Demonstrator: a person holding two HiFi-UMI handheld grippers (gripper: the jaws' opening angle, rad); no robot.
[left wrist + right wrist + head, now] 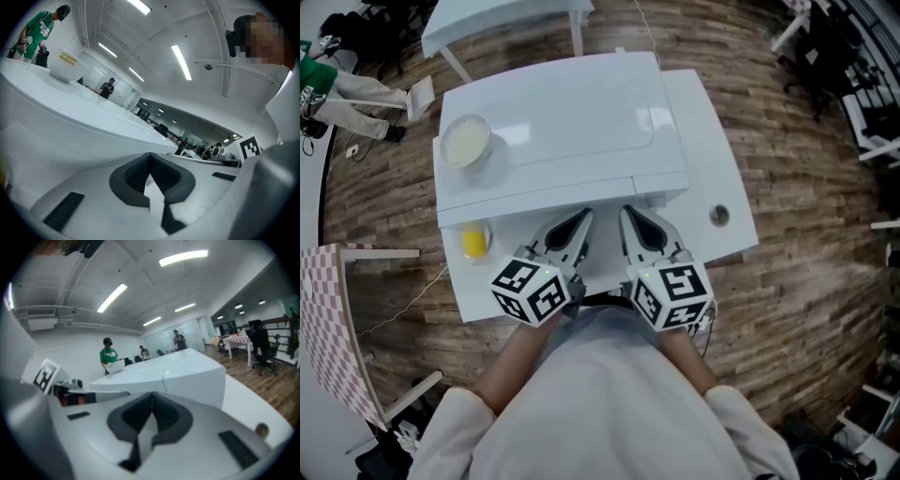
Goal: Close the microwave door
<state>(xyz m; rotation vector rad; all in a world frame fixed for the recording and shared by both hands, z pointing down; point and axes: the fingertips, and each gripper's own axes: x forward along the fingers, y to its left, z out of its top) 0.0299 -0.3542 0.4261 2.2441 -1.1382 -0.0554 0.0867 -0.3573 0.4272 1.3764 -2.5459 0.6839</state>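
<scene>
Currently: left tongs (581, 221) and right tongs (630, 217), each pressed together, empty, side by side at microwave (562, 131) front edge; bowl (466, 141) atop; worktop (712, 169) margin open rightward.

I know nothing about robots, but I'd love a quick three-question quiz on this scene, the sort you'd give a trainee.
1. True or false: the bowl stands on top of the microwave.
2. The left tongs and the right tongs are: A) both wide open; B) both shut, holding nothing; C) both shut on a spoon.
3. Fill in: the yellow object lies on the table to the ___ of the left tongs.
Key: 1 true; 2 B; 3 left.
</scene>
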